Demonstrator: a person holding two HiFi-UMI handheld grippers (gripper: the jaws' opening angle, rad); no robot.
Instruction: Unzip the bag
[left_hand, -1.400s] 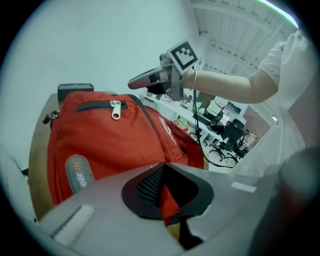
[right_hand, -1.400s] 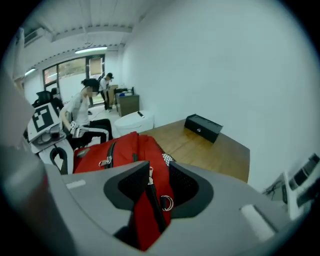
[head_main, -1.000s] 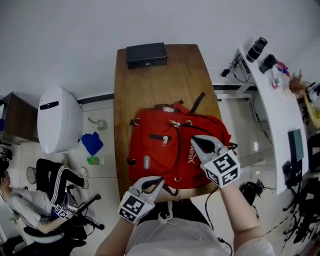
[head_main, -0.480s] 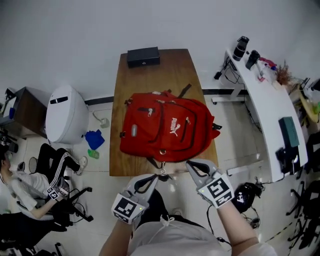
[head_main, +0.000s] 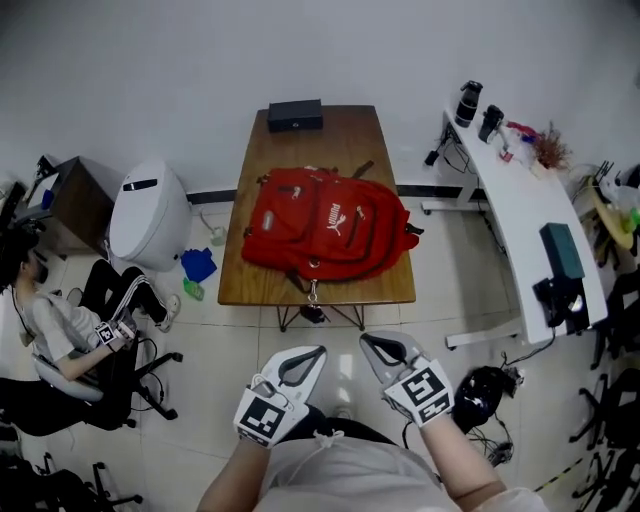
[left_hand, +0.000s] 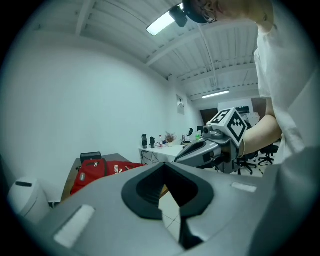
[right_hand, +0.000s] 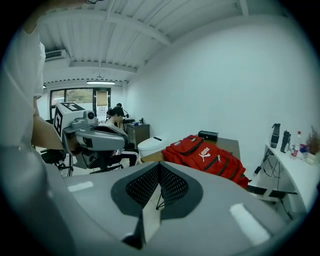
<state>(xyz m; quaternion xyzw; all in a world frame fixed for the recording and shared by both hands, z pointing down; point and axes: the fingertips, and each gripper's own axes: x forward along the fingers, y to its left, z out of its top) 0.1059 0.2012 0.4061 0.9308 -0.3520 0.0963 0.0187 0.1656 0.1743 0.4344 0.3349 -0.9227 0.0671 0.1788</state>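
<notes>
Fingers of left gripper (head_main: 320, 351) and right gripper (head_main: 365, 339) together, empty; red bag (head_main: 325, 225) lies on table (head_main: 335, 135).

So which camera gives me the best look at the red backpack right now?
Head view: the whole red backpack lies in plain sight from above on the wooden table. Right gripper view shows it side-on; left gripper view catches only a low strip.

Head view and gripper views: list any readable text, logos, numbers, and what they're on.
"PUMA": white print on the red backpack.
Black box: mark too small to read.
Left gripper, right gripper: cube markers are patterns, no letters.
</notes>
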